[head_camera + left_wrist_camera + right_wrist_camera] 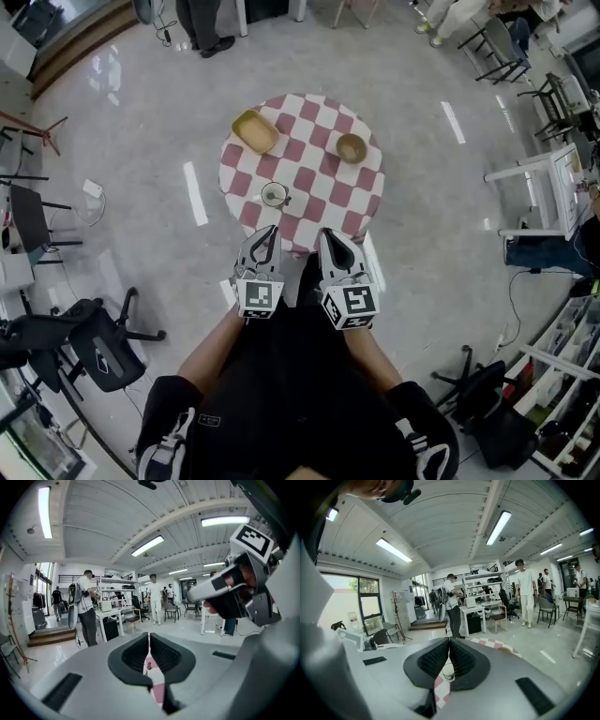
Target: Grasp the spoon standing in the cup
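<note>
I hold both grippers side by side at the near edge of the round checkered table [309,178]. The left gripper [270,234] and right gripper [328,236] each have their jaws pressed together, empty. The cup [274,194] stands on the table's near side, apart from both. The spoon is too small to make out.

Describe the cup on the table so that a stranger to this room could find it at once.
Find the round table, checked red and white, on the grey floor. The cup stands near its near edge, on the left. It is small and clear, while the oblong dish and the round bowl at the far edge are tan.
</note>
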`<action>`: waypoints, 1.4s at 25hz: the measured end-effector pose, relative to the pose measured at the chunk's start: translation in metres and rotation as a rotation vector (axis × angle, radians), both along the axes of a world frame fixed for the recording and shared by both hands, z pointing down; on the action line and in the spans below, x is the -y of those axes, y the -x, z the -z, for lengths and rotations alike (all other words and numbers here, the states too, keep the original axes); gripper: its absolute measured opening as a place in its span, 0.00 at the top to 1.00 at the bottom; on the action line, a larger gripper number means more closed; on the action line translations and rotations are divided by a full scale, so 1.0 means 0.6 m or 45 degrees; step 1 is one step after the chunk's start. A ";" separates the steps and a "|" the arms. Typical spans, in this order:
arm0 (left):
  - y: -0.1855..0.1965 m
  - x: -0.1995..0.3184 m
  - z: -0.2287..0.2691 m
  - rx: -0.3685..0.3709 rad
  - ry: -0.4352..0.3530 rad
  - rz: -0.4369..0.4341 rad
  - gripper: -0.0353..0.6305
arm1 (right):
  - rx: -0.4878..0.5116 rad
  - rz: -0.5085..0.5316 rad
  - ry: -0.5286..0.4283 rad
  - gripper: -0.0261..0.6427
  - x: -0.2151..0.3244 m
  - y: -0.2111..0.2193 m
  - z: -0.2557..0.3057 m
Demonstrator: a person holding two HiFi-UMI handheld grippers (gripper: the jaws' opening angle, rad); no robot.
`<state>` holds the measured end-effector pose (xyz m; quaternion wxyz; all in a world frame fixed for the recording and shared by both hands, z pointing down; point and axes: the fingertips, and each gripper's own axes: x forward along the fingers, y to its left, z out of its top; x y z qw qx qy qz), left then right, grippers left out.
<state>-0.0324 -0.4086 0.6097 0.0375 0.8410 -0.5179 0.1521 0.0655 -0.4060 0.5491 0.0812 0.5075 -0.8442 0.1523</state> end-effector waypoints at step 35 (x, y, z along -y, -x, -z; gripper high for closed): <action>-0.036 0.151 -0.315 0.328 0.432 0.085 0.86 | -0.035 0.110 0.164 0.92 0.176 -0.080 -0.074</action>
